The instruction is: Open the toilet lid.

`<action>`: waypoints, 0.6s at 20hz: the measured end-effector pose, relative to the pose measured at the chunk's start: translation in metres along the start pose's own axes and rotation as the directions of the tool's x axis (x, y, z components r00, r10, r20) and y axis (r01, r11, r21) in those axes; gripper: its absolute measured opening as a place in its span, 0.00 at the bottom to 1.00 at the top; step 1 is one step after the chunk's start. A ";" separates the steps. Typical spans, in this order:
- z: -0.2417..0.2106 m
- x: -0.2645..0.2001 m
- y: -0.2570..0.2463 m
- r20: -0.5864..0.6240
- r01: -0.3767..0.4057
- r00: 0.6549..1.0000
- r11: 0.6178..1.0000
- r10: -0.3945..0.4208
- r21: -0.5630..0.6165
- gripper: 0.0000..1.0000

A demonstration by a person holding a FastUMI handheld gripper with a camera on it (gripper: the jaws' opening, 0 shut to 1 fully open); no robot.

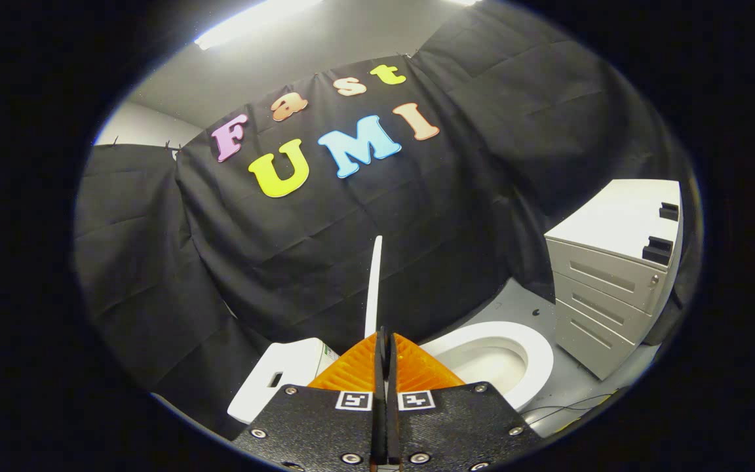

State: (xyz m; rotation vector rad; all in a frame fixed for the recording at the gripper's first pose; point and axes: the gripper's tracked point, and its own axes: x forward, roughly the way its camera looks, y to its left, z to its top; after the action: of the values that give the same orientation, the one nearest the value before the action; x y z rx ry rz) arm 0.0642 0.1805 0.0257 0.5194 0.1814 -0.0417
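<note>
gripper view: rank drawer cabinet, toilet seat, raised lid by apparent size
1. Drawer cabinet.
2. Toilet seat, partly hidden by the tool.
3. Lid, edge-on, a thin strip pinched in the tool; its true size is unsure.

The gripper [383, 341] pinches the thin white raised toilet lid [374, 288]; the white oval bowl [515, 360] lies right, a grey drawer cabinet [607, 288] beyond.

The toilet lid [373, 288] looks like smooth, glossy white plastic, held edge-on between the closed fingers of the tool [384, 337]. The toilet seat [535, 357] has the same shiny, hard finish. The drawer cabinet [613, 288] seems painted metal, matt grey. The booth wall [417, 216] is matt, wrinkled cloth.
</note>
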 end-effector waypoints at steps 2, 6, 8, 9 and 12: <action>0.001 -0.001 0.012 0.009 -0.009 1.000 0.999 0.009 -0.052 0.00; 0.000 -0.005 0.034 0.022 -0.030 0.999 0.994 0.032 -0.109 0.00; -0.002 -0.008 0.044 0.029 -0.037 0.999 0.990 0.041 -0.138 0.00; -0.001 -0.009 0.049 0.032 -0.039 0.998 0.988 0.045 -0.151 0.00; -0.003 -0.011 0.065 0.048 -0.052 0.997 0.978 0.063 -0.202 0.00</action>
State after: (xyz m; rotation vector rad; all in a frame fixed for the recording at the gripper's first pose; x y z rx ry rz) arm 0.0586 0.2386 0.0568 0.3211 0.1159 0.0194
